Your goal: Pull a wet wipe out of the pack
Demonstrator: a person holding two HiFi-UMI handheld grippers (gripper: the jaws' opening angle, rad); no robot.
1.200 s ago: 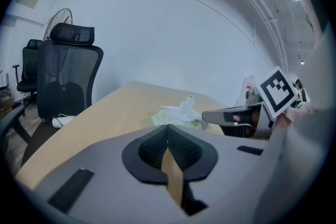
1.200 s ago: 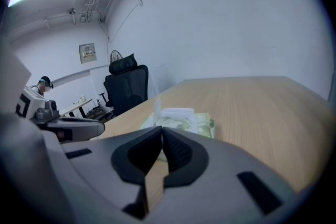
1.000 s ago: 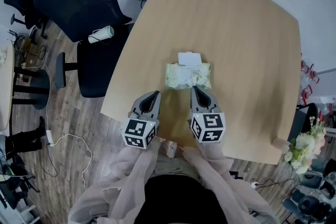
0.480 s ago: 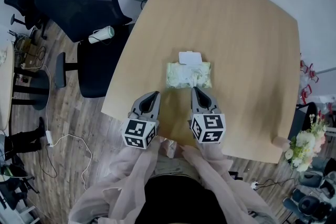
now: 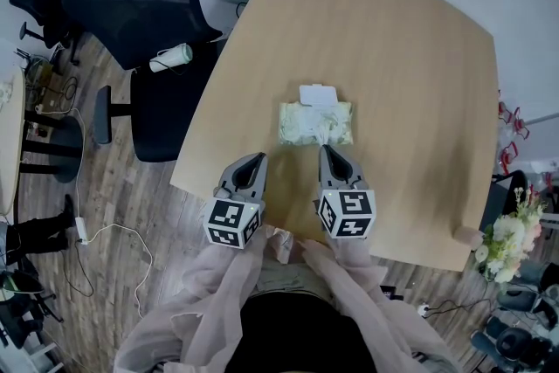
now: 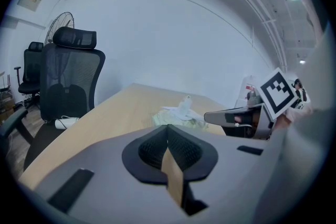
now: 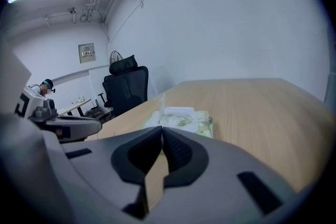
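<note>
The wipe pack (image 5: 315, 124) lies flat mid-counter (image 5: 393, 57), toward the near edge, its white lid (image 5: 318, 94) flipped open on the far side. The right gripper (image 5: 326, 150) is just beside its near edge, and the left gripper (image 5: 256, 158) is further left. Both have their jaws together and empty.

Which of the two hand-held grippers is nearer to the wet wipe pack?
The right hand-held gripper: its tip points at the near edge of the pack, while the left hand-held gripper is off to one side.

table (image 5: 393, 57) — matt pale wood; pack (image 5: 301, 128) — crinkly soft plastic; lid (image 5: 318, 94) — smooth white plastic
</note>
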